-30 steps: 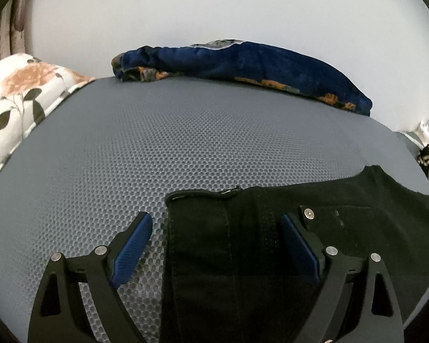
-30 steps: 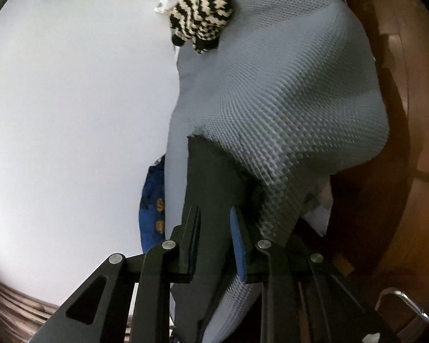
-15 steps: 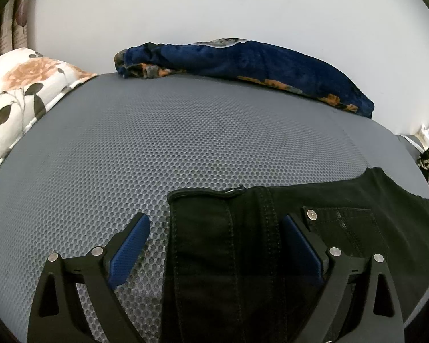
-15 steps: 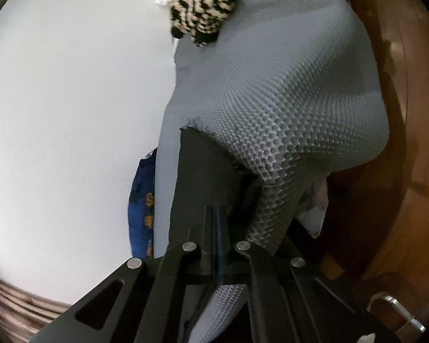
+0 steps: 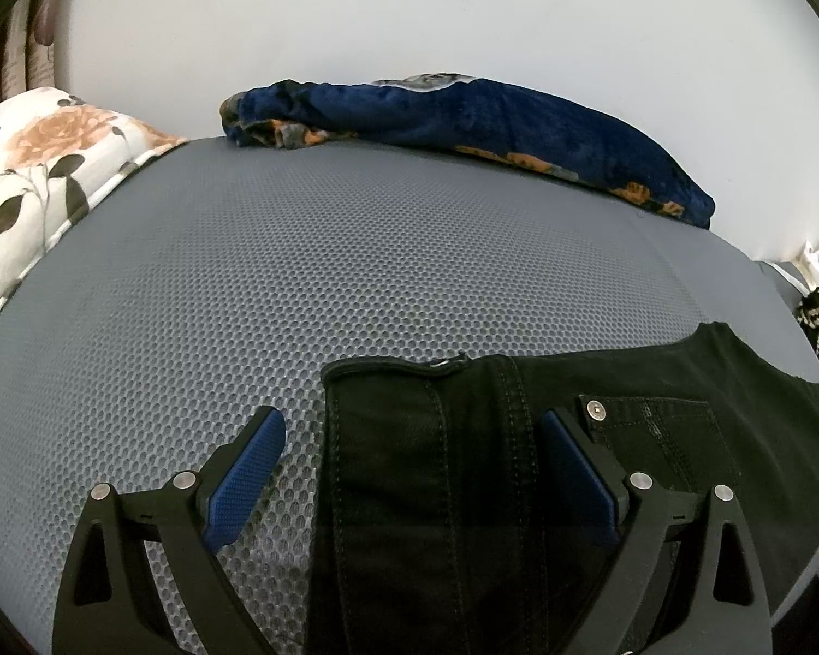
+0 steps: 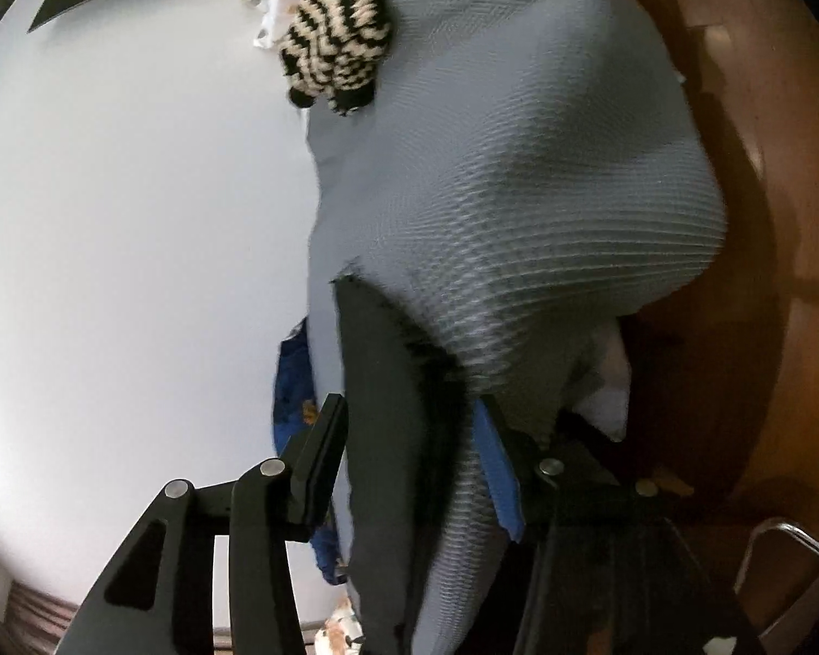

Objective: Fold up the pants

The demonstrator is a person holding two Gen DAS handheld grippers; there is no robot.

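Now the right gripper (image 6: 409, 464), pinched tight half a second ago, has just been opening; the black pants (image 5: 464, 464) lie unpressed between its jaws on the grey mattress (image 5: 300, 273), released. Left gripper (image 5: 409, 469) stands spread, straddling the waistband.

White wall (image 5: 409, 11); grey mesh mattress (image 5: 355, 273); wooden bed frame (image 6: 764, 218).

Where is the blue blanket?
In the left wrist view the blue blanket lies at the far edge of the grey mattress against the white wall, right of the flowered pillow and beyond the black pants.
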